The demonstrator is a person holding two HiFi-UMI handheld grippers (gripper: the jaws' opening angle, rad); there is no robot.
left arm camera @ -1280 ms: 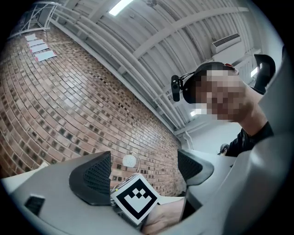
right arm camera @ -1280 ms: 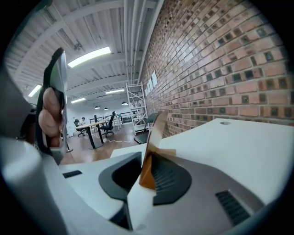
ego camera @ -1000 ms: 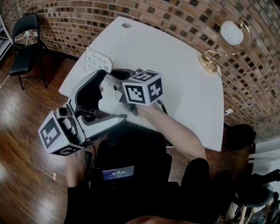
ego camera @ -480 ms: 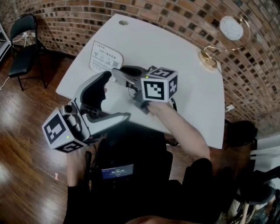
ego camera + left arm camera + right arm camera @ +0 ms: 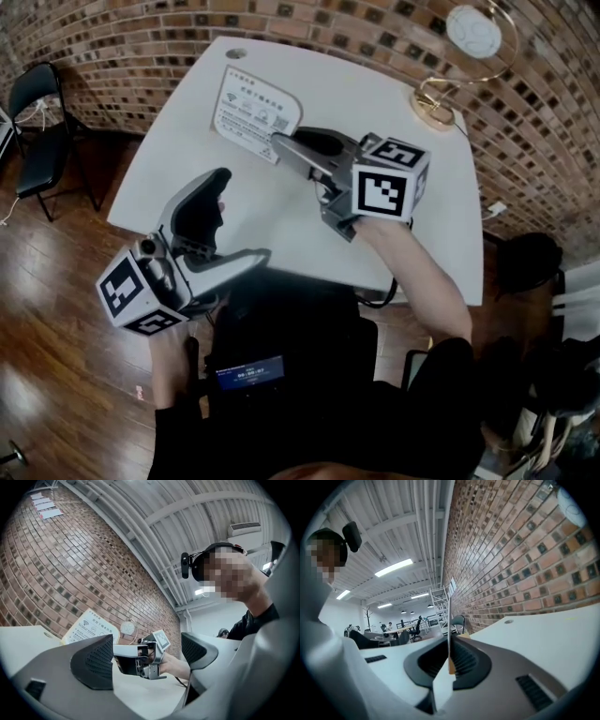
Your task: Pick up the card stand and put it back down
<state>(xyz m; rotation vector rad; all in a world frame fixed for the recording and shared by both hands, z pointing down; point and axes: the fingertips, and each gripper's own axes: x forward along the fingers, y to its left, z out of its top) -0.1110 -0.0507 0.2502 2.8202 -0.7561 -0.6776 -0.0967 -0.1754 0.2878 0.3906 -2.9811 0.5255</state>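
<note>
The card stand (image 5: 255, 112) is a white printed card with a wifi symbol, over the far left part of the white table (image 5: 422, 216). My right gripper (image 5: 279, 143) is shut on its near edge and holds it tilted, seemingly off the tabletop. The right gripper view shows the card stand (image 5: 449, 620) edge-on, pinched between the jaws. My left gripper (image 5: 242, 217) hangs open and empty by the table's near left edge, apart from the card. From the left gripper (image 5: 147, 656), the card stand (image 5: 91, 626) shows beyond its spread jaws.
A gold ring-shaped lamp (image 5: 469, 37) stands at the table's far right corner. A cable hole (image 5: 235, 53) lies near the far edge. A black folding chair (image 5: 37, 122) stands on the wooden floor at left. A brick wall runs behind the table.
My right gripper has carried the card stand up and away toward the far side of the table. My left gripper has sunk a little near the front edge.
</note>
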